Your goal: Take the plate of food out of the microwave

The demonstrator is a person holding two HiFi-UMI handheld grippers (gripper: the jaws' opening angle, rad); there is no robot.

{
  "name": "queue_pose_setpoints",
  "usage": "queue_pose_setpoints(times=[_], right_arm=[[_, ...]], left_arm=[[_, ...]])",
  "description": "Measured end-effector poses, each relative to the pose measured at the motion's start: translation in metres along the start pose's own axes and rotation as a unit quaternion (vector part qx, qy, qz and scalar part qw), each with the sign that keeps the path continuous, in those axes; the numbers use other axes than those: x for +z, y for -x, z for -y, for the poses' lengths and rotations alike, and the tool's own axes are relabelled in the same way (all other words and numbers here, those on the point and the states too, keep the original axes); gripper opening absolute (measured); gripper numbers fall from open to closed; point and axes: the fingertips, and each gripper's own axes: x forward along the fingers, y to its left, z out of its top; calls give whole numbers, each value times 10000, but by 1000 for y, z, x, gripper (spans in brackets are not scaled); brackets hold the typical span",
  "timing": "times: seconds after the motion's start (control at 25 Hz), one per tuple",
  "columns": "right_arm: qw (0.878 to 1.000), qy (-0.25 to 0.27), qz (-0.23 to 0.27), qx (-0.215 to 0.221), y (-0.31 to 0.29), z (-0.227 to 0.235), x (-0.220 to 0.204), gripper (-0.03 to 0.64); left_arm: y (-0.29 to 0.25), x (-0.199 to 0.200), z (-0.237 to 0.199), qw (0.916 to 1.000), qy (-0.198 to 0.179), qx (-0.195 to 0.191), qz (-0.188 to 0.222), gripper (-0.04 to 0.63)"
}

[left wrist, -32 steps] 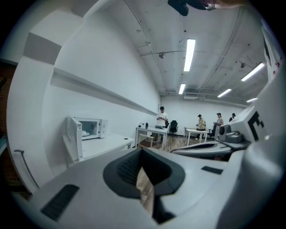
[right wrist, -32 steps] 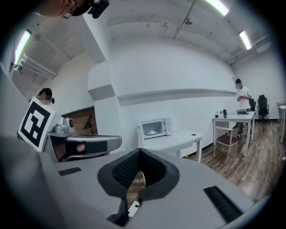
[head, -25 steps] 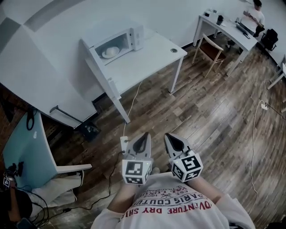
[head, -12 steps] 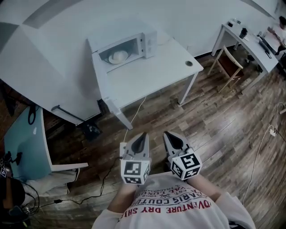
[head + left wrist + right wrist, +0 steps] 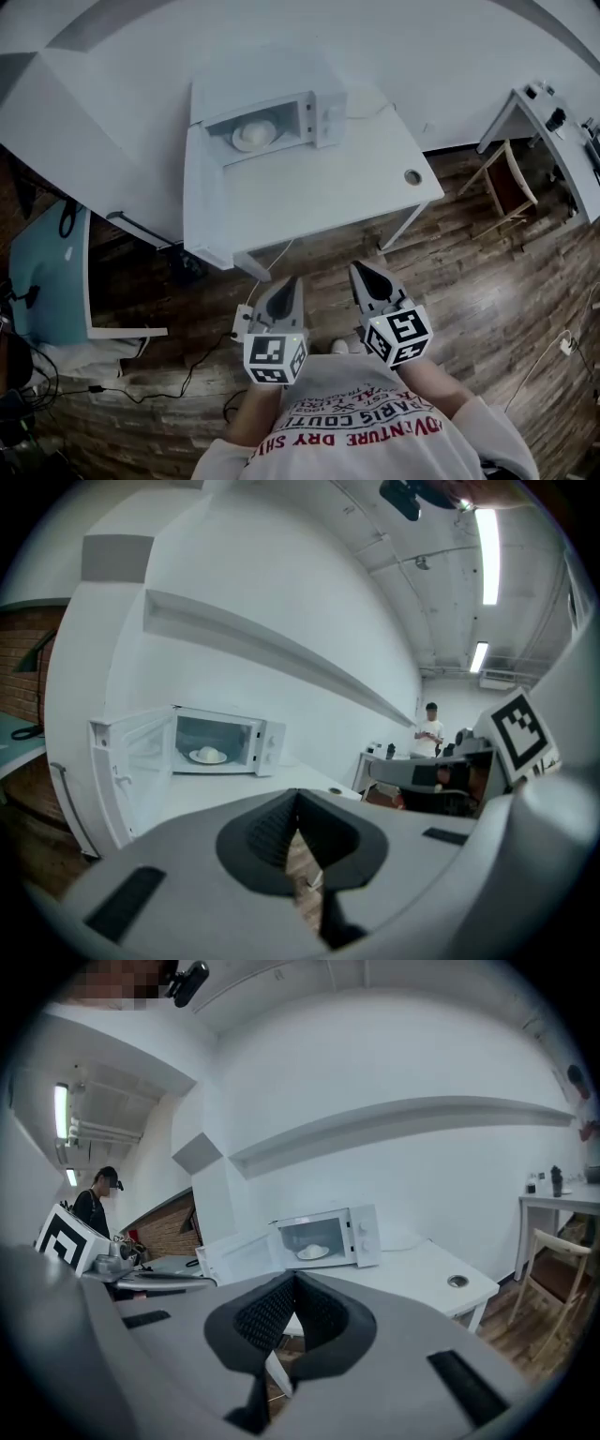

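A white microwave [image 5: 281, 105] stands at the back left of a white table [image 5: 356, 183], with its door [image 5: 200, 183] swung open to the left. Inside lies a white plate with a pale mound of food [image 5: 254, 134]. The plate [image 5: 208, 756] shows in the left gripper view, and the right gripper view has the plate [image 5: 313, 1252] too. My left gripper [image 5: 287, 285] and right gripper [image 5: 363, 272] are held side by side close to my body, over the wooden floor short of the table. Both are shut and hold nothing, with the jaws meeting at a point.
A round grommet [image 5: 412, 176] sits near the table's right edge. A wooden chair [image 5: 507, 184] and another desk [image 5: 548, 117] stand at the right. A teal table [image 5: 52, 267] is at the left. Cables [image 5: 202, 352] cross the floor. A person [image 5: 429, 729] stands far off.
The table and microwave have come closer and moved toward the middle of the head view. Both grippers stay shut and side by side.
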Motion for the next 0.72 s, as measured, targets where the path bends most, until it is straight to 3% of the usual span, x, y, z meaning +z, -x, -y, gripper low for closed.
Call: queue_pose_setpoints(times=[0.32,0.72], right_arm=[[9995,-42,-162,273,-67,40,8,5],[9995,162,-246,143,-173,87,44,5]], left_arm=[[-64,10,-33,9994,69,322,-142,5],[-178,63,-90,9998,161,9,128,5]])
